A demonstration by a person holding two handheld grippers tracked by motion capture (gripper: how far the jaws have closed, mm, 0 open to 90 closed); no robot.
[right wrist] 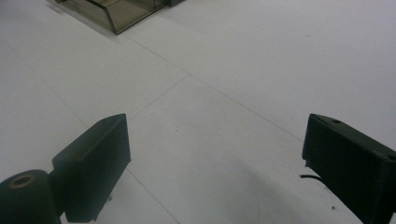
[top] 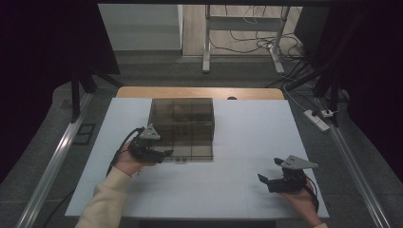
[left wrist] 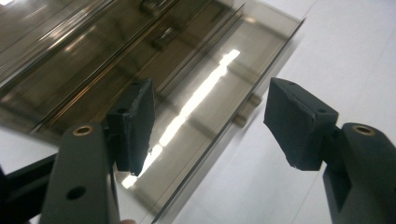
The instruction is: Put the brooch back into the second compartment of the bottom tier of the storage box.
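A smoky see-through plastic box [top: 181,118] stands at the middle of the white table [top: 223,190]. A shallow drawer [top: 192,153] sticks out from its front at the bottom. My left gripper [top: 164,153] is at the drawer's front left corner, held in a hand with a cream sleeve. In the left gripper view the drawer [left wrist: 219,88] runs between and beyond the open left gripper [left wrist: 210,126], and the pads [left wrist: 299,123] do not press on it. My right gripper [top: 269,170] rests open at the table's front right with nothing in it. In the right gripper view the right gripper [right wrist: 215,158] stands over bare table, with a box corner [right wrist: 112,11] far off.
A wooden edge [top: 199,92] shows behind the table's far side. Metal rails [top: 57,156] run along both sides on the floor. A power strip [top: 317,119] and cables lie on the floor to the right, and a desk frame [top: 207,42] stands beyond.
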